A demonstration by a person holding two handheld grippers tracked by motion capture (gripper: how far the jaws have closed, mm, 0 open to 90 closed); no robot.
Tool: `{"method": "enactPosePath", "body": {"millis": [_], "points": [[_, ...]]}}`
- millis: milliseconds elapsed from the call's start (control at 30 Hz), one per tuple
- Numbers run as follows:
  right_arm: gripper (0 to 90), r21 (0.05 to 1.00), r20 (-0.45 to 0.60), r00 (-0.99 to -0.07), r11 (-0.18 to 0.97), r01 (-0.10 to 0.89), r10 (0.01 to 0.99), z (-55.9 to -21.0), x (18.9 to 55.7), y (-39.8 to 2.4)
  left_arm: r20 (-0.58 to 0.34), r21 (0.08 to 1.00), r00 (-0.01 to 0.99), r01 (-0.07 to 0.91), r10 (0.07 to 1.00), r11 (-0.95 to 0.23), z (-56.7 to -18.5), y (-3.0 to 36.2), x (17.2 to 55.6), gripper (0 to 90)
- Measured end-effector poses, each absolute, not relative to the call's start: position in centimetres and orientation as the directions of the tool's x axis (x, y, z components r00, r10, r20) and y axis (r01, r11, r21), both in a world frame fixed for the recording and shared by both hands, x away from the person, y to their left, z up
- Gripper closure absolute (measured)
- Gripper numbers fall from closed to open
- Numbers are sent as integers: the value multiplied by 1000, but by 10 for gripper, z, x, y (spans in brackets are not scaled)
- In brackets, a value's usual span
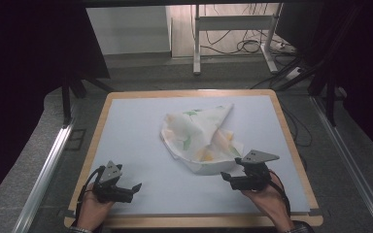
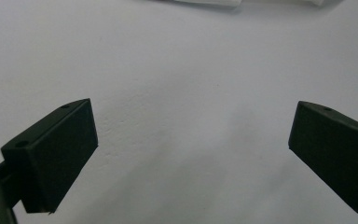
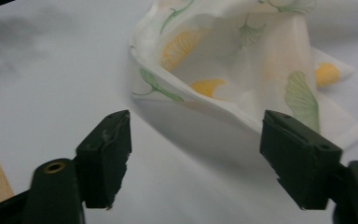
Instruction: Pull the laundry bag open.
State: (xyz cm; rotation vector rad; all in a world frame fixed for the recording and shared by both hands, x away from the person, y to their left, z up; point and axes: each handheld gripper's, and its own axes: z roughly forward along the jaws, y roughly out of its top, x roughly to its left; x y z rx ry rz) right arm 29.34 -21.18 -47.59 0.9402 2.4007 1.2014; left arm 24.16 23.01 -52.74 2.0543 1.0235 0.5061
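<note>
A crumpled white cloth [image 1: 201,138] printed with green and yellow leaves lies a little right of the middle of the pale mat [image 1: 141,126]. My right gripper [image 1: 227,178] rests on the mat just in front of the cloth's near edge. In the right gripper view this gripper [image 3: 196,126] is open, its jaws wide apart with nothing between them, and the cloth [image 3: 242,60] lies just beyond them. My left gripper [image 1: 132,190] sits at the front left, apart from the cloth. It too is open [image 2: 191,121] over bare mat, with a strip of cloth [image 2: 209,2] far ahead.
The mat lies on a wooden-edged table [image 1: 291,141]. Metal rails [image 1: 46,170] run along both sides on the floor. Behind the table stand white desk legs [image 1: 196,43] with cables [image 1: 250,46], and dark curtains [image 1: 29,73] hang left and right.
</note>
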Motion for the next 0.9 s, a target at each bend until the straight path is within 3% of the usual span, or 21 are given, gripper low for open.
{"method": "enactPosePath", "body": {"millis": [233,467,900], "points": [[370,796,23,-760,449,407,649,-473,301,-193,12,782,597,495,802,-380,-527,230,242,8],[390,787,32,-792,473,396,610,-475,313,-171,2,780,594,502,804,-373,-527,230,242,8],[527,752,26,-833,538,381,553,-468,325,-140,-17,770,596,520,803,-370,-528,229,243,8]]}}
